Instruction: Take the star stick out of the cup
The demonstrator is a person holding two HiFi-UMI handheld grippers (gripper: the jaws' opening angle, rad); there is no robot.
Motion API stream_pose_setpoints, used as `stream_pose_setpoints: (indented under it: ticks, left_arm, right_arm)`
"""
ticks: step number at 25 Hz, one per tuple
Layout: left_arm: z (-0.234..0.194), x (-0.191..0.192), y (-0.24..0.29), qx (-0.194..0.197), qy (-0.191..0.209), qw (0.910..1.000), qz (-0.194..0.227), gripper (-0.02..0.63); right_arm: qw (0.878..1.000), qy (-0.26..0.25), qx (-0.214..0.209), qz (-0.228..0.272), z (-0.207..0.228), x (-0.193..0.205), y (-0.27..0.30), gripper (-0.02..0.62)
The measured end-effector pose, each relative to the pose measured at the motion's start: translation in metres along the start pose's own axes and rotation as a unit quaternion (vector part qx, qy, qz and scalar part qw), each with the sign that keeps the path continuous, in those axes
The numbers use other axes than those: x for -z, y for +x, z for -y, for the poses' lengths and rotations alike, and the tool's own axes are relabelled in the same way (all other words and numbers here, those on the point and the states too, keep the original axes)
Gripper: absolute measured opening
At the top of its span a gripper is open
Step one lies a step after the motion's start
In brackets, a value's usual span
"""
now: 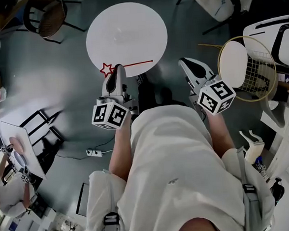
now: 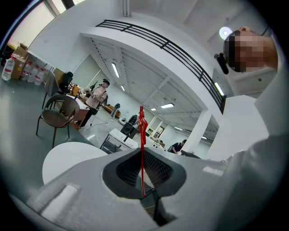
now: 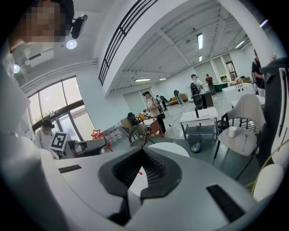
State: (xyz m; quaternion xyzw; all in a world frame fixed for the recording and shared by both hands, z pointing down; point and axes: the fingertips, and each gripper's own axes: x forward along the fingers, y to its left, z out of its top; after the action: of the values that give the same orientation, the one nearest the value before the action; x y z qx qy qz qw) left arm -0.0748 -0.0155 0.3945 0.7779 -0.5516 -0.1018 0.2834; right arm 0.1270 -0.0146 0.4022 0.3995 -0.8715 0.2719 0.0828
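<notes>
Left gripper (image 1: 116,71) has its fingers clamped on the red star stick (image 1: 131,64). The stick is held out sideways over the near edge of the round white bench (image 1: 126,30), with the star poking out to the left. Right gripper (image 1: 187,64) is well off to the side, fingers closed on nothing.

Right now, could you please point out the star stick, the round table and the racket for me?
Star stick (image 1: 135,64): head view, on its red shaft.
Round table (image 1: 128,27): head view, on its bare white top.
Racket (image 1: 261,72): head view, on its strings.
</notes>
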Motion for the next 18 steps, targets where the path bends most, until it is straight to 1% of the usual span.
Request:
stream_pose_setpoints:
  ticks: [4,10,14,18]
  left_arm:
    - [0.022,0.027,-0.017,-0.012,0.001,0.9999,-0.007,0.018]
    - [0.052,0.059,-0.051,-0.031,0.009,0.9995,-0.003,0.018]
    - [0.060,0.070,-0.079,-0.052,0.013,0.9985,0.000,0.018]
    - [0.068,0.077,-0.107,-0.074,0.015,0.9970,0.012,0.018]
  right_arm:
    - [1.000,0.001,-0.009,-0.004,0.002,0.020,-0.028,0.008]
    - [1.000,0.001,-0.022,-0.008,0.006,0.049,-0.071,0.008]
    - [0.999,0.006,-0.032,-0.005,0.002,0.061,-0.085,0.008]
    - [0.998,0.004,-0.055,-0.017,-0.009,0.080,-0.096,0.008]
